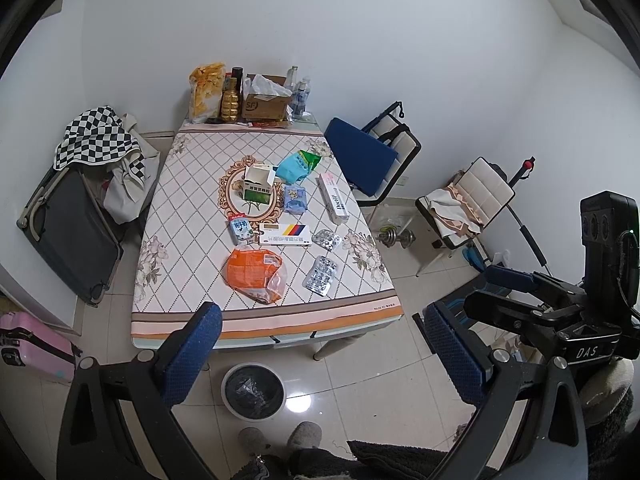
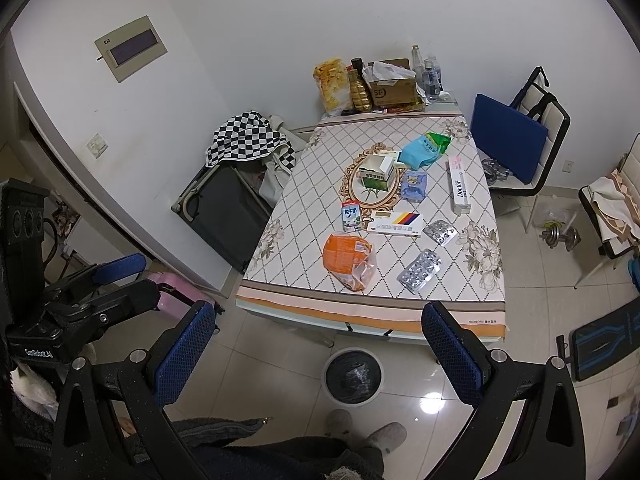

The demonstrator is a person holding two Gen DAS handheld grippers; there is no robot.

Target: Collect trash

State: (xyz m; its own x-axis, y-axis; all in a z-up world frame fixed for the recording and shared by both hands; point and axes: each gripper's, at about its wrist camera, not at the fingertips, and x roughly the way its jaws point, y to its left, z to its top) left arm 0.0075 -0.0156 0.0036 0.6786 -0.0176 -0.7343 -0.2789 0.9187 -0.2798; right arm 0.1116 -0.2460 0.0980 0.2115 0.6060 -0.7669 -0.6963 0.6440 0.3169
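Both grippers, left gripper (image 1: 320,356) and right gripper (image 2: 320,354), hover released, jaws wide, above the floor before the table's (image 1: 264,320) near edge. The bin (image 1: 253,390) stands below that edge on open tiles.

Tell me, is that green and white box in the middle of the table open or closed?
Open. The green and white box stands upright with its top flaps lifted, showing a hollow inside; contents cannot be told.

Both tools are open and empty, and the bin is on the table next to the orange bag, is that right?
Not quite. Both tools, left and right, are open and empty, but the bin is on the floor in front of the table, not beside the orange bag. The right wrist view shows it.
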